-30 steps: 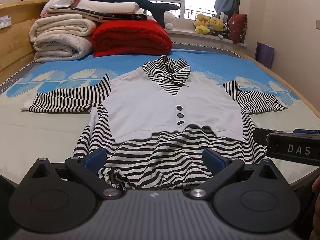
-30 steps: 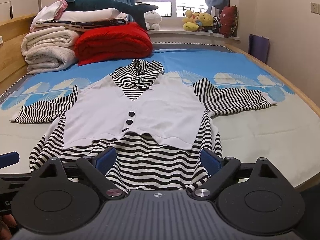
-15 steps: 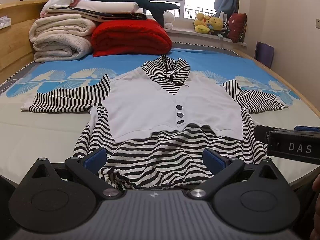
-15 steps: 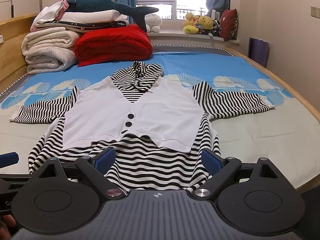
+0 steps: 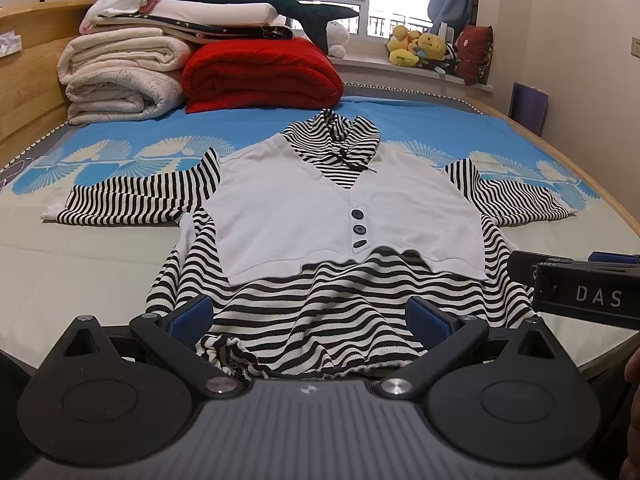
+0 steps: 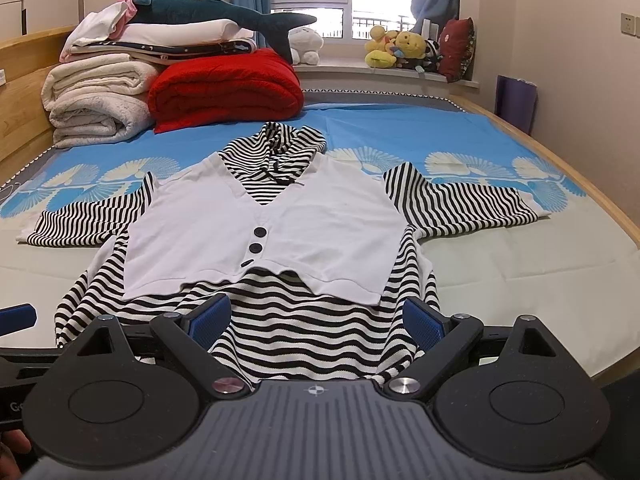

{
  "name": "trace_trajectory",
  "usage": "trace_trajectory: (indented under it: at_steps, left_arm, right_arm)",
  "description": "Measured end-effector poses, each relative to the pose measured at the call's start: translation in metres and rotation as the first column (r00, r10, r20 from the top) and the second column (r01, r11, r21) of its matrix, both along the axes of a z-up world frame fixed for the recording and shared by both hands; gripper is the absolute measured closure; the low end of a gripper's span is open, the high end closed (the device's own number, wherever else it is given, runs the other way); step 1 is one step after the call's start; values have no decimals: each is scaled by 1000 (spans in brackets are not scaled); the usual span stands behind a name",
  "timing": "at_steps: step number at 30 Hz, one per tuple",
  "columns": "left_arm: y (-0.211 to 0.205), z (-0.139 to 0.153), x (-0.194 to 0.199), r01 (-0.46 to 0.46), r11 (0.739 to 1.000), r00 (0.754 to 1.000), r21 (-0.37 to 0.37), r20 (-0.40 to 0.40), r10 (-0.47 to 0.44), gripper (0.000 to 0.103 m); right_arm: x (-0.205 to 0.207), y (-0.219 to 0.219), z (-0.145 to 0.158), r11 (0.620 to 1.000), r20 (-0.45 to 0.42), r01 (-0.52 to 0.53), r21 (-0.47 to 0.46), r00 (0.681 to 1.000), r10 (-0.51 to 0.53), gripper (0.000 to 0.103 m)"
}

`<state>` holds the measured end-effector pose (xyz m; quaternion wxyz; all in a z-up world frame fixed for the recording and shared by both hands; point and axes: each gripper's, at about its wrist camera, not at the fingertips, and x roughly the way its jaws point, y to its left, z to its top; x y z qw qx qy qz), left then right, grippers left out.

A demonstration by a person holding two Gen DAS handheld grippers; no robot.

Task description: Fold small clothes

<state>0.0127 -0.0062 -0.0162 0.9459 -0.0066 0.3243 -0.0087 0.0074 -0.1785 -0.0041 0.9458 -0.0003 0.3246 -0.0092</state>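
- Bed surface (image 5: 60,264), pale sheet near the edge and blue patterned sheet beyond; the work lies on it, front up.
- Left gripper (image 5: 308,316): blue pads spread wide apart, holding nothing, poised low over the hem on the garment's left side. Right gripper (image 6: 316,316): likewise spread and empty, over the hem's other side. Both sit side by side at the near bed edge.
- Striped top (image 5: 320,300) with white vest panel (image 5: 288,216): hem nearest, bunched and gathered by a drawstring; sleeves spread out flat to both sides; striped hood farthest.
- Risk, judged: gathered hem is lumpy, so a pinch could catch one layer only and the fold would skew. Loose vest panel may slide off-line when lifted.
- Risk, judged: hem lies at the bed edge; a slack grasp could drag it over.
- Far end: red quilt (image 5: 256,72), rolled white blankets (image 5: 120,80), plush shark (image 5: 280,4) stacked on top; well apart from the garment.
- Containers: none seen.
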Motion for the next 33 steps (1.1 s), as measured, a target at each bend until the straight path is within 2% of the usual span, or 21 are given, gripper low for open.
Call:
trace_trajectory:
  at_steps: [20, 26, 28, 29, 31, 33]
  left_arm:
    - [-1, -1, -1, 1, 1000, 1000, 9, 4, -1, 1]
    - [6, 18, 4, 16, 1000, 999, 0, 31, -16, 1]
    - [11, 31, 13, 19, 1000, 999, -1, 38, -19, 4]
    - [14, 39, 20, 22, 1000, 999, -5, 47, -22, 9]
    - [21, 55, 36, 27, 1000, 997, -10, 70, -26, 24]
    - [29, 70, 58, 36, 999, 994, -10, 99, -35, 44]
  right_arm:
    - [0, 0, 0, 1000, -2, 11, -12, 1000, -11, 10]
    - [0, -5, 2, 999, 5, 28, 17, 1000, -28, 10]
    - [1, -7, 4, 999, 12, 30, 20, 999, -31, 10]
    - [1, -7, 4, 999, 16, 31, 22, 999, -31, 10]
    - [2, -8, 5, 999, 27, 29, 31, 999, -30, 10]
    - [3, -9, 6, 999, 44, 36, 34, 998, -38, 11]
